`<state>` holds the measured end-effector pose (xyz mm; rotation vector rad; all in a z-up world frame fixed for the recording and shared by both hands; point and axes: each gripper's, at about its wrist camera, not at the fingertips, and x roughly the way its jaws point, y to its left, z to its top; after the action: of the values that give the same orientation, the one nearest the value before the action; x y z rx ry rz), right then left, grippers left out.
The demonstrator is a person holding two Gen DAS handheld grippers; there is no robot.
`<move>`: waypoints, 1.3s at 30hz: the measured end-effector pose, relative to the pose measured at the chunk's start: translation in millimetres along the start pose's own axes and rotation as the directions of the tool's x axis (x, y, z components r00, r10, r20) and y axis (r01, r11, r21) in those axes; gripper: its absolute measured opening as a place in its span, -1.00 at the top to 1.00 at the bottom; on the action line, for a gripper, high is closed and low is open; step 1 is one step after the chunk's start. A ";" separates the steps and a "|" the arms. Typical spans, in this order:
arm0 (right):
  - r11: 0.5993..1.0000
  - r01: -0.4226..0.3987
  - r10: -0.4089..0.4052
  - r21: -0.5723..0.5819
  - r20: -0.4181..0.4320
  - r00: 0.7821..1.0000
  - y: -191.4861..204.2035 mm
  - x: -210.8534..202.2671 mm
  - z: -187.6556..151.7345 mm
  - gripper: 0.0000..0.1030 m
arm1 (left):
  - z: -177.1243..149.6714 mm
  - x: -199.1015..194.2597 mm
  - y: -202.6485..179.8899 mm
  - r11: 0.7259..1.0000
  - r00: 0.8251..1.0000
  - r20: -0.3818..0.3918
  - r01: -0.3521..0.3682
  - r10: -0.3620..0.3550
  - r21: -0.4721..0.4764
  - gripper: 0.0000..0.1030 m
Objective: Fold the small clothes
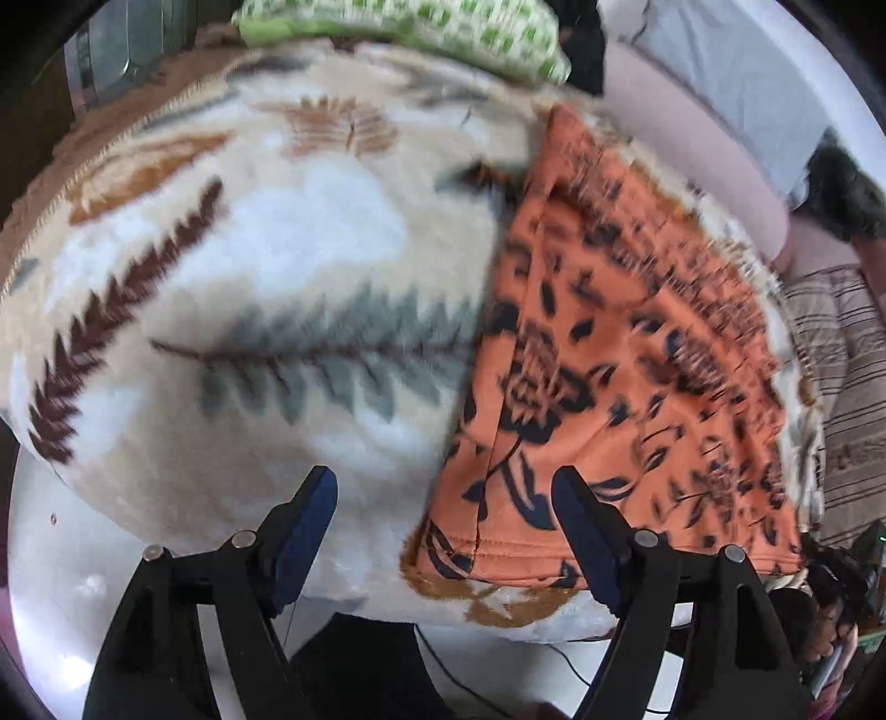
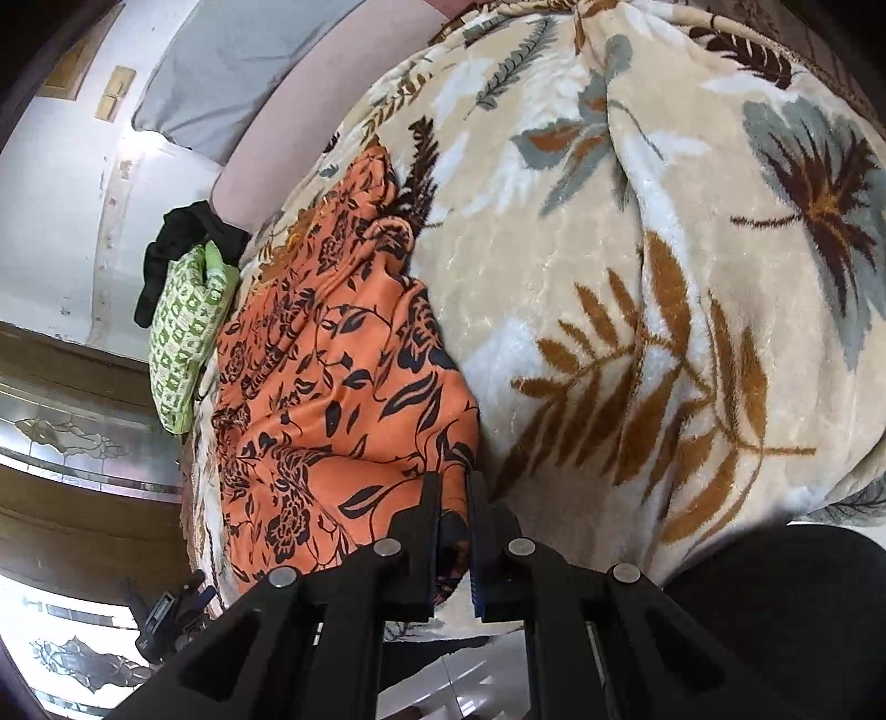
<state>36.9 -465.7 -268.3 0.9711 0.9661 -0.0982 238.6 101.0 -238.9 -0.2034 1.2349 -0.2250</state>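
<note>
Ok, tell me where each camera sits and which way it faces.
Left wrist: on the left tongs, looking steeply down at the orange floral garment on the cream leaf-patterned fleece blanket; open fingers show, nothing between them.
Right wrist: on the right tongs, angled down, shut on that garment's edge.
Shared: garment, blanket, green-and-white patterned cloth.

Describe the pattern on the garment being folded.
Orange garment with a dark floral-and-leaf print, clearest in the right wrist view.

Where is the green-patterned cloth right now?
The green-patterned cloth lies at the blanket's far edge, beyond the orange floral garment, beside a black garment.
</note>
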 end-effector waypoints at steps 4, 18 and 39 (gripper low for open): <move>1.000 -0.001 0.001 -0.011 -0.017 1.000 3.2 6.4 -3.2 0.83 | -5.7 25.1 -13.1 1.000 0.999 -0.042 -0.018 0.019 0.025 -0.30; 0.996 -0.085 0.085 -0.012 -0.027 0.996 16.5 1.0 10.2 0.83 | 4.6 0.6 -19.4 0.964 0.963 -0.056 0.264 -0.262 0.021 0.81; 0.983 -0.158 0.128 0.089 0.270 0.954 113.9 128.4 348.5 0.80 | 360.6 131.6 -91.4 0.944 0.955 0.100 0.292 -0.279 -0.151 0.80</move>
<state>393.5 -611.4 -217.9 1.0960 0.6488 -0.1557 616.1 -12.0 -219.1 -0.5325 1.1442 -0.3635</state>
